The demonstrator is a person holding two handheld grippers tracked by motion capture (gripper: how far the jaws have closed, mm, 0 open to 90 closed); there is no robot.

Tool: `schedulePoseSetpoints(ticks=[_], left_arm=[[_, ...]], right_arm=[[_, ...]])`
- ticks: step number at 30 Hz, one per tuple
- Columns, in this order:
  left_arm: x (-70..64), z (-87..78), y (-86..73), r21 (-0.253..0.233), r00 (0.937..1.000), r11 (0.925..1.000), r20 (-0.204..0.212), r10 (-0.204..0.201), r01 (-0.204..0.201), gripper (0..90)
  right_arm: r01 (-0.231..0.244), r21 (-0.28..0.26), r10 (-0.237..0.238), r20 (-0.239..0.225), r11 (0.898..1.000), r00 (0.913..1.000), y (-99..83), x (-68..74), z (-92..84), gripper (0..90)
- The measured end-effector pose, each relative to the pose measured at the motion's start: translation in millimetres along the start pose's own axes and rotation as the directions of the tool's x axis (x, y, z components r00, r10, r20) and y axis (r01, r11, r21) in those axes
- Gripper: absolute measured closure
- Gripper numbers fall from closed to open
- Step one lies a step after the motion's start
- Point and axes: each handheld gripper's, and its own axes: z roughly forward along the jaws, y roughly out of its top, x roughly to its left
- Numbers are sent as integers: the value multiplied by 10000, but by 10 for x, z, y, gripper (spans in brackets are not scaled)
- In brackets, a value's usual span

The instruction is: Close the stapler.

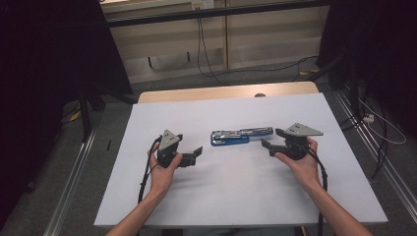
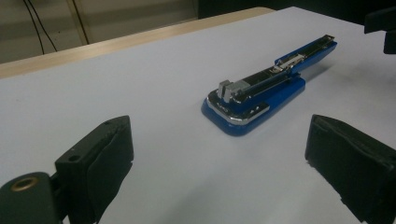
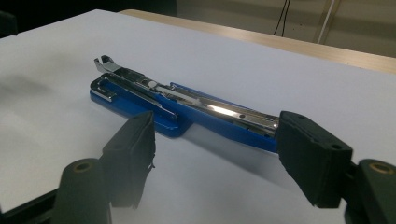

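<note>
High view first: I see the opened blue-and-chrome metal stapler (image 1: pixel 241 136) lying flat near the middle of the white-topped desk (image 1: pixel 236 196), between my left hand-held gripper (image 1: pixel 196 155) and right hand-held gripper (image 1: pixel 271 141). Both sit released, flanking it, probably so each can take an end.

Left hand-held gripper view: the jaws stand wide apart with nothing between them; the stapler's rounded blue base faces me, well ahead on the desk, and its chrome magazine (image 2: pixel 261 81) shows detail the high view blurs.

Right hand-held gripper view: my jaws are unclenched, one pad (image 3: pixel 310 154) just beside the stapler's far arm; whether it touches, I cannot tell. The staple channel lies exposed here.
</note>
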Motion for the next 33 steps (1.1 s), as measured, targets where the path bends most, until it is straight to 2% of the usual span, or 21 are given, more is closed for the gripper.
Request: schedulePoseSetpoints(ticks=[2,3,5,9,11,14,17,21,24,26,28,30,33], left_arm=[[8,51,19,-335,10000,9994,-34,90,-91,78],[18,85,32,-146,9999,9999,-119,67,-69,78],[40,128,45,139,9999,9998,43,-127,126,78],[32,212,89,7,9994,9994,89,-341,341,78],[28,253,137,144,9997,9997,83,-219,217,78],[23,322,210,-59,9997,9997,48,-257,257,78],[-13,413,266,12,9999,9999,86,118,-118,77],[-25,451,231,22,9985,10000,547,-28,27,61],[-29,466,207,213,9996,9996,208,171,-176,49],[-9,464,201,278,9998,9996,183,-78,73,48],[1,458,202,208,9981,9988,412,-457,449,48],[-19,461,202,222,9983,9992,462,-345,335,48],[-62,484,186,469,9993,9989,371,36,-53,48]], right_arm=[[1,11,0,-44,10000,10000,-1,6,13,312],[-39,32,39,-68,10000,10000,-2,9,19,324],[7,27,-6,-140,10000,9999,-4,7,33,353],[19,87,-17,-272,10000,9996,5,4,56,399],[-105,129,108,-293,9999,9995,2,-2,59,433],[-146,177,150,-225,9997,9996,-7,-16,56,461],[35,15,-34,-213,10000,9998,7,-30,45,520],[-21,105,23,-263,9999,9997,-7,-45,43,598],[-23,182,26,-196,9998,9998,-16,-50,59,664],[-30,244,35,-196,9997,9998,-24,-47,69,702],[-15,248,22,-272,9997,9996,-22,-44,68,766],[-9,262,17,-309,9997,9995,-27,-47,67,815],[-10,371,22,-321,9993,9995,-42,-54,72,900]])
